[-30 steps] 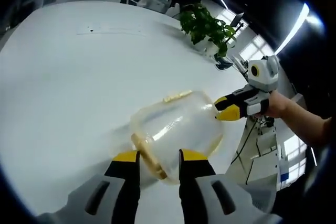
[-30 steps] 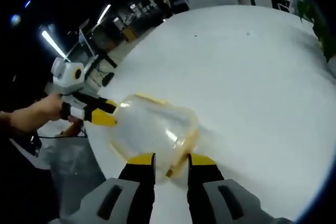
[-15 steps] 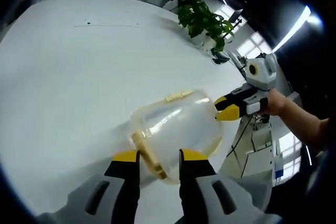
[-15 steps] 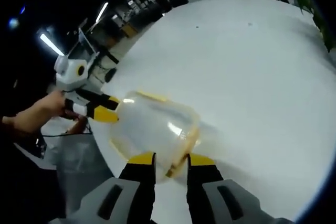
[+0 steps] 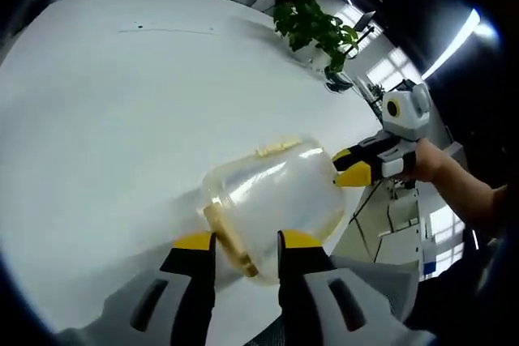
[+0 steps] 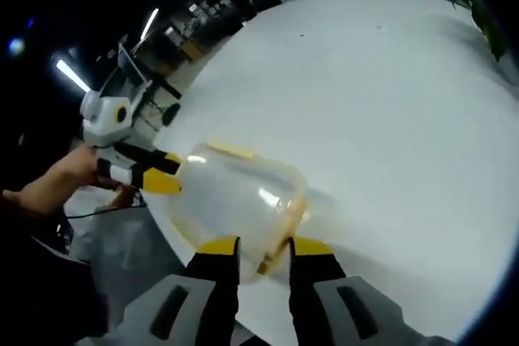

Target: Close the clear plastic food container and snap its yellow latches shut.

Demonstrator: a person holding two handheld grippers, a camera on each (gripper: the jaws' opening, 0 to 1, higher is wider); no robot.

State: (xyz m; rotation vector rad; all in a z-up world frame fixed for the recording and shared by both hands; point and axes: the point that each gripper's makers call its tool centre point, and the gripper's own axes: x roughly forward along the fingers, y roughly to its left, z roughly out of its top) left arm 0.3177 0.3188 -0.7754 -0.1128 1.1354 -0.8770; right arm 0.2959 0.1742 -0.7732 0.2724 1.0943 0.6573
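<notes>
Container point(image 5: 276, 200), clear, yellow latches, on white counter point(image 5: 122, 119); left gripper point(image 5: 246, 249) and right gripper point(image 6: 264, 250) at opposite ends, each gripper's jaws clamped on a latch.

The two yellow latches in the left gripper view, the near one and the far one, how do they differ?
The near latch runs between the left gripper jaws; the far latch lies on the container's opposite rim, with no gripper touching it. The near latch looks longer and darker yellow, the far latch shorter and paler. Both are yellow and sit on the clear container's rim.
</notes>
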